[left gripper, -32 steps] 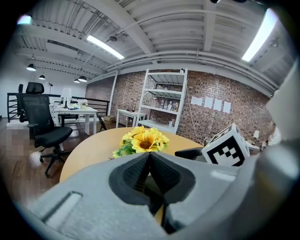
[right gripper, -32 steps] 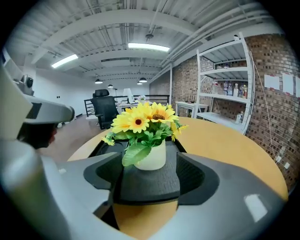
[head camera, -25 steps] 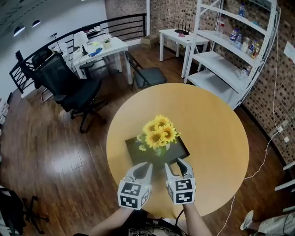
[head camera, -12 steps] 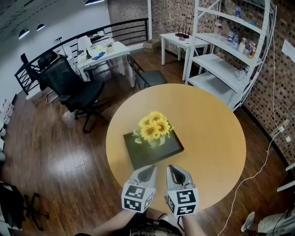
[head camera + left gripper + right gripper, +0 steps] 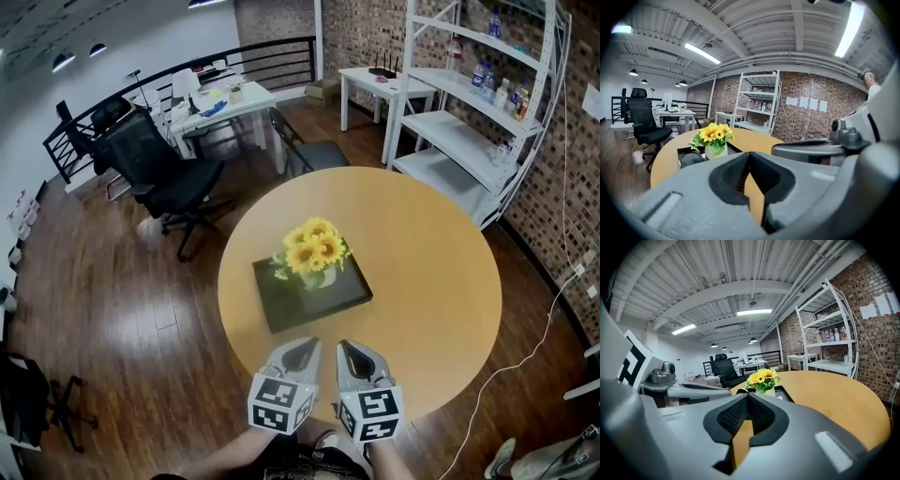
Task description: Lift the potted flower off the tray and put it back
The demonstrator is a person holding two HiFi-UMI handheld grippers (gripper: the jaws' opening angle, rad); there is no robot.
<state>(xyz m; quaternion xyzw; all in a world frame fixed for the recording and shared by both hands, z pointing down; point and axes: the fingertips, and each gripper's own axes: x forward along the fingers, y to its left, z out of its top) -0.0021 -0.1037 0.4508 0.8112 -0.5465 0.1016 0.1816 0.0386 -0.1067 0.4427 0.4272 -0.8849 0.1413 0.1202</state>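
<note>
Pot: potted flower (image 5: 312, 253) stands upright in the tray (image 5: 289, 307) on the round table (image 5: 427, 281).
Left gripper (image 5: 306, 345): jaws closed, empty, short of the tray.
Right gripper (image 5: 346, 346): jaws closed, empty, beside the left.
Progress: nothing held; whether the lift is finished or not yet begun cannot be told.

Head view steeply down over table (image 5: 422, 281); gripper views low, near edge, sharing potted flower (image 5: 314, 255)
</note>
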